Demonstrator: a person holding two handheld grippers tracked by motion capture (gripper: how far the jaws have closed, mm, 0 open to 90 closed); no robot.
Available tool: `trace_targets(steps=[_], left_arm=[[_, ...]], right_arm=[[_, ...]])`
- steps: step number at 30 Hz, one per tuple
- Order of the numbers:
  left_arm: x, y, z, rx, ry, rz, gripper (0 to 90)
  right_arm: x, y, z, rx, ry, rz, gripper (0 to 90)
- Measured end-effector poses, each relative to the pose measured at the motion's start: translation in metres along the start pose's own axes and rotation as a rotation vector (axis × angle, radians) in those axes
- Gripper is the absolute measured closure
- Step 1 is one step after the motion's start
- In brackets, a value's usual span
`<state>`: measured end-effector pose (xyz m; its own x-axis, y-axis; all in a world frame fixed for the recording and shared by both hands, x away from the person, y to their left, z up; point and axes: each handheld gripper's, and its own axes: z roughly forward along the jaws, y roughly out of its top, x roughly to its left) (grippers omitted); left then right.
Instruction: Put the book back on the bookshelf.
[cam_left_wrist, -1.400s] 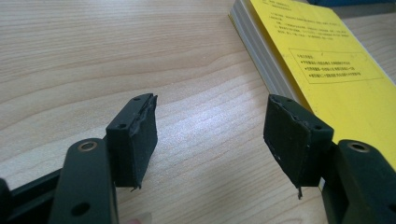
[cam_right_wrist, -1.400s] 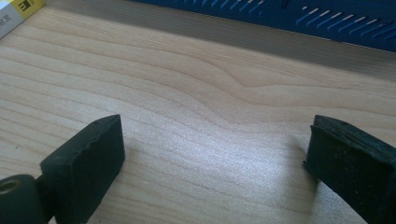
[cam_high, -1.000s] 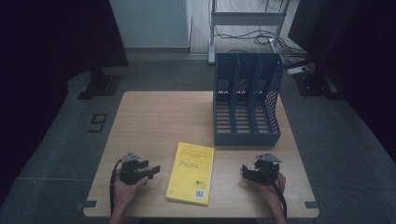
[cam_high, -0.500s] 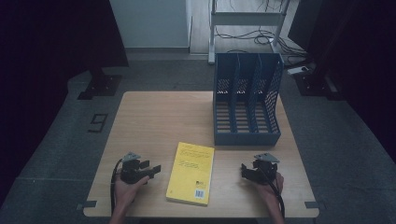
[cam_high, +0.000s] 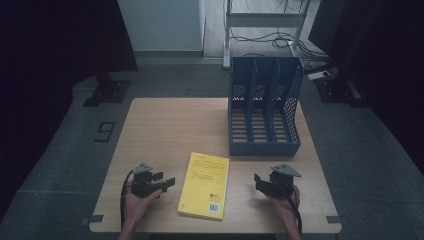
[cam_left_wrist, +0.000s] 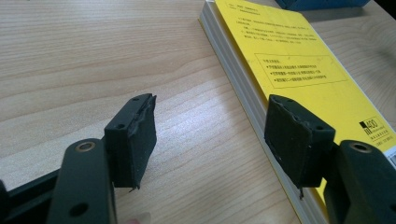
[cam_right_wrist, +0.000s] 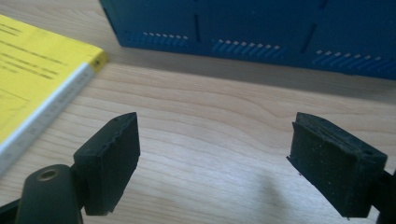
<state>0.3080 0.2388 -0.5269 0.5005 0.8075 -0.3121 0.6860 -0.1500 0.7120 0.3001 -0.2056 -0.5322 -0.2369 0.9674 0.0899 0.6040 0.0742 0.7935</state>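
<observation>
On the wooden table (cam_high: 165, 125) a yellow book (cam_high: 205, 185) lay flat between the left gripper (cam_high: 167, 182) and right gripper (cam_high: 258, 181), both open and empty, seemingly about to approach it, near the blue file rack (cam_high: 264, 112).

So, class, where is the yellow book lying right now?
In the high view the book lies flat near the table's front edge, between the left gripper and right gripper, in front of the blue rack.
</observation>
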Motion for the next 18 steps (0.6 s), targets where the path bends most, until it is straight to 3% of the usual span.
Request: trace_targets(steps=[11, 17, 18], left_arm=[[-0.003, 0.001, -0.001, -0.004, -0.014, 0.004, 34.1], [-0.006, 0.001, 0.0, -0.002, -0.021, 0.011, 34.2], [-0.009, 0.002, 0.001, 0.002, -0.024, 0.019, 34.3]], right_arm=[[0.025, 0.007, -0.003, -0.021, 0.063, -0.028, 15.4], [0.047, 0.009, 0.005, -0.006, 0.1, -0.067, 15.4], [0.055, 0.011, 0.008, -0.005, 0.115, -0.082, 15.4]])
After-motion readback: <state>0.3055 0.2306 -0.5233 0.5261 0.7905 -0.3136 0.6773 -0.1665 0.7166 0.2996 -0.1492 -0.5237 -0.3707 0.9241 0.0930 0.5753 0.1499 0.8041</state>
